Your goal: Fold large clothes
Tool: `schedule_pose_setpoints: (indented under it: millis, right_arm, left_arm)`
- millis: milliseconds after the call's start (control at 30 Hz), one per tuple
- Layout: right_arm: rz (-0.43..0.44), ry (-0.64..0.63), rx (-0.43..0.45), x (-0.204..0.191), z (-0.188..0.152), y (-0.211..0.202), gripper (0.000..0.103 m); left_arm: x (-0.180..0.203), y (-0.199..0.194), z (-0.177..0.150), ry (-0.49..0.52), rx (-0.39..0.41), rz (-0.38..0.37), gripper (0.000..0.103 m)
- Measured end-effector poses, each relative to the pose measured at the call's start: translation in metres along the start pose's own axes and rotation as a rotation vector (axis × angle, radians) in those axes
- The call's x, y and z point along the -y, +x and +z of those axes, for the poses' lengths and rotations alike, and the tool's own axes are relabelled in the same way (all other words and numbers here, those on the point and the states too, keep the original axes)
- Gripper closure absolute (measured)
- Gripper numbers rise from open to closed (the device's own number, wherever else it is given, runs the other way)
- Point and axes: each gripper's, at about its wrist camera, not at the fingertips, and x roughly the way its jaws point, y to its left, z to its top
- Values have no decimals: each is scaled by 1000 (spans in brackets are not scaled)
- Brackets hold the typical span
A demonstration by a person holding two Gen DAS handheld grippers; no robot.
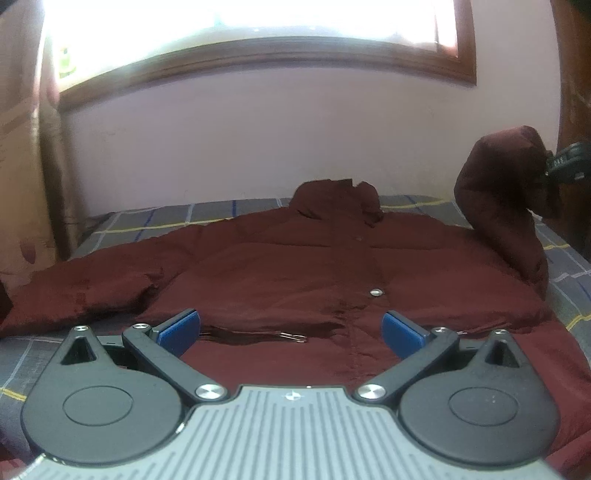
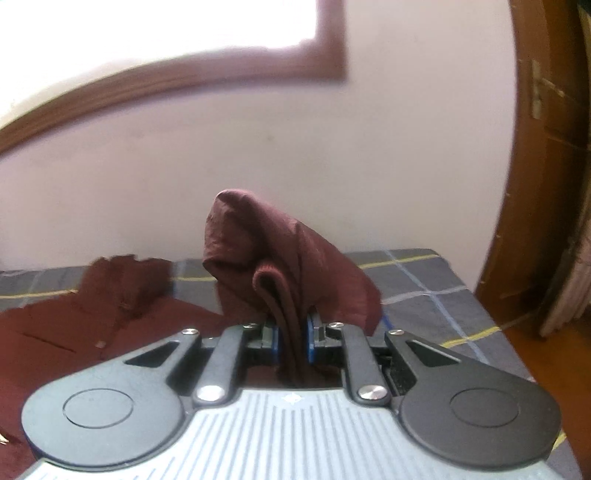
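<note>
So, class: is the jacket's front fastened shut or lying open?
Shut, it seems: the jacket lies spread on the bed, front panels meeting along a central placket with a snap. Whether every snap is closed, cannot tell.

A bedroom corner in strong daylight

We see a pale pinkish wall [image 1: 258, 147] behind a bed whose grey checked cover [image 1: 155, 218] carries yellow and blue lines; above it a window [image 1: 240, 22] — blown out white by the light — sits in a brown wooden frame [image 1: 280, 55]; a tan patterned curtain [image 1: 22, 147] hangs at the left; in the right wrist view a brown wooden door [image 2: 535, 166] stands at the right, with a strip of brown floor [image 2: 554, 350] beside the bed.
</note>
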Motion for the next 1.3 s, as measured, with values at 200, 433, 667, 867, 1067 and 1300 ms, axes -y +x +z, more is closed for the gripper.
schedule_pose_setpoints:
  millis: [200,433,667,867,1067,1300]
  right_arm:
    - [139,48,-10,-37,16,-6,90]
    - [394,122,-49,-110,44,-13,90]
    - [533,117,-120,-203,39,14,93]
    - [605,158,-257,-259,-6,63,100]
    - [696,192,-289,-280,-29,67,99]
    - [727,-69,-251,-266,-70,0,97]
  left_arm:
    - [-22,-6,-2,-51,-1,13,0]
    - [-51,-8,-6,-126,-13,31,0]
    - [-79,-15,-16,-165,-14,61,0]
    - [-107,-15,-26,-206,-29,103,0]
    - [-144,-14,-30,-269,-18,133,0]
    - [-234,6,-32,-454,-17,185,0]
